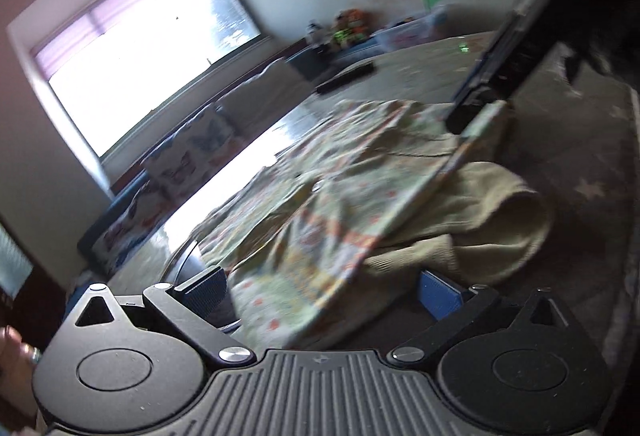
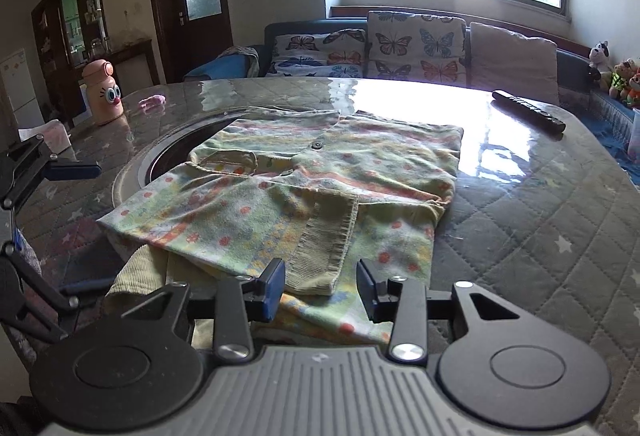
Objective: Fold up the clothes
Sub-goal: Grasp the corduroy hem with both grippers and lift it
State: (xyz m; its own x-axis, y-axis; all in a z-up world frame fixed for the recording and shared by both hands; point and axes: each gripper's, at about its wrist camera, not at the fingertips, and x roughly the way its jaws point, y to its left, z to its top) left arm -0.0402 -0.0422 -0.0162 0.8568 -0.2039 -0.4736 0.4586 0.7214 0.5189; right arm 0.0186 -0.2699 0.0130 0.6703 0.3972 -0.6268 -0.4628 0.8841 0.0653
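A pale green floral cardigan (image 2: pixel 304 180) with ribbed cuffs lies partly folded on the quilted table cover (image 2: pixel 540 220). My right gripper (image 2: pixel 322 288) is open, its blue pads on either side of a ribbed sleeve cuff (image 2: pixel 320 252) at the garment's near edge. My left gripper (image 1: pixel 320 290) is open, with the cardigan's patterned edge (image 1: pixel 304 228) lying between its blue pads; a beige ribbed part (image 1: pixel 500 212) sits to the right. The left gripper also shows at the left edge of the right wrist view (image 2: pixel 76 169).
A remote control (image 2: pixel 528 111) lies on the table at the right. A pink bottle with eyes (image 2: pixel 103 92) and a small pink item (image 2: pixel 152 101) stand at the far left. A round inset (image 2: pixel 168 156) lies under the garment. A sofa with butterfly cushions (image 2: pixel 400 44) stands behind.
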